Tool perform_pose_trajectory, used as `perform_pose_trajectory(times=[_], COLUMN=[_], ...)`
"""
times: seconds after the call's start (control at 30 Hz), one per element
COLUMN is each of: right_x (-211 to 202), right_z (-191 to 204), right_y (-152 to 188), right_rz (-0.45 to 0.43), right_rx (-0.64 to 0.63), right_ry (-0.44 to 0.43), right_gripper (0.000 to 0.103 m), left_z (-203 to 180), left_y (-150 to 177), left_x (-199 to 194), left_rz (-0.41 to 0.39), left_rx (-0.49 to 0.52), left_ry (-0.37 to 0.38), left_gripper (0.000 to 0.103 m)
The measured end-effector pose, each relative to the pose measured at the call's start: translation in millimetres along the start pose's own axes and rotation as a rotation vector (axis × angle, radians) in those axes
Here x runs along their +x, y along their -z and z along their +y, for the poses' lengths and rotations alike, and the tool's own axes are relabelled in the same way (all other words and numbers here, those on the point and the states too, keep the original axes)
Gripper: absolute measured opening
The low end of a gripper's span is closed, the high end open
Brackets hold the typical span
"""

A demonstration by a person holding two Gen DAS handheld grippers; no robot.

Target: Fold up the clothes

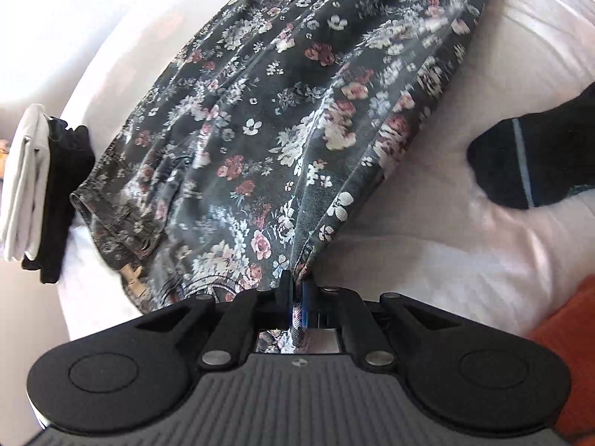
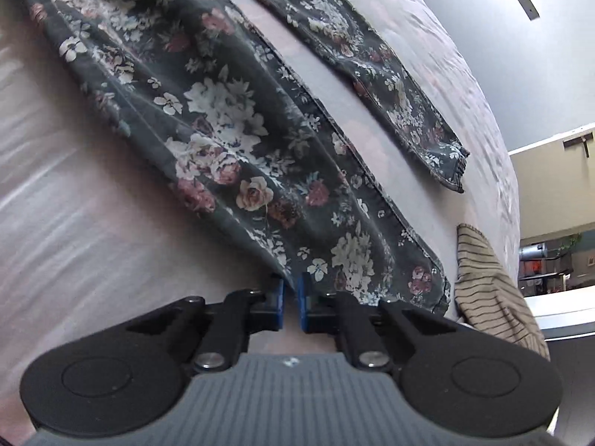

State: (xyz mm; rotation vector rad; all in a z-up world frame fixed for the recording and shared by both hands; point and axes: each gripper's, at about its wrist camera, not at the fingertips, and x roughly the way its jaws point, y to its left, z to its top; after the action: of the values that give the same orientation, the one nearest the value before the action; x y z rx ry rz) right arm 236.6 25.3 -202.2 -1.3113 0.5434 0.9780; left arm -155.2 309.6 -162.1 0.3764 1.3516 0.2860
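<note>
1. A pair of dark grey floral trousers is seen spread over a pale pink bedsheet, printed with white and rose-coloured blossoms; in the left wrist view the waistband end (rivets and stitched seams are visible) lies toward 8 o'clock.
2. In the right wrist view the two legs are parted, one leg running from 11 o'clock down to 5 o'clock, the other lying apart toward 2 o'clock with a gathered cuff.
3. The left gripper is pointed up the garment from 6 o'clock, its jaws pressed together on a fold of the floral fabric, which is pinched between them.
4. The right gripper is held low at the leg's edge; its blue pads are nearly closed, cloth meeting their tips.
5. A folded white-and-black stack is set at 9 o'clock, a dark sock at 3 o'clock, and a striped cloth at 4 o'clock.
</note>
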Motion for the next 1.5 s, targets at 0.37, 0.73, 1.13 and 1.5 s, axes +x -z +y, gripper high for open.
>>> perform_pose_trajectory(times=[0.37, 0.73, 1.13, 1.5], right_x=[-3.1, 0.7, 3.7, 16.5], right_z=[9.1, -3.9, -22.2, -16.0], right_y=[11.7, 36.3, 66.1, 70.1], right_rz=[0.034, 0.091, 0.145, 0.126], right_rx=[0.029, 0.024, 0.057, -0.019], right_ry=[-0.047, 0.011, 0.077, 0.134], right_gripper=[0.006, 0.038, 0.045, 0.058], left_z=[-6.3, 3.2, -7.9, 5.6], left_y=[-5.0, 24.2, 20.6, 14.1], left_x=[14.3, 9.5, 64.4, 37.1], left_rz=[0.105, 0.076, 0.236, 0.169], left_rx=[0.107, 0.252, 0.315, 0.298], left_ry=[0.053, 0.100, 0.160, 0.113], left_gripper=[0.010, 0.065, 0.067, 0.009])
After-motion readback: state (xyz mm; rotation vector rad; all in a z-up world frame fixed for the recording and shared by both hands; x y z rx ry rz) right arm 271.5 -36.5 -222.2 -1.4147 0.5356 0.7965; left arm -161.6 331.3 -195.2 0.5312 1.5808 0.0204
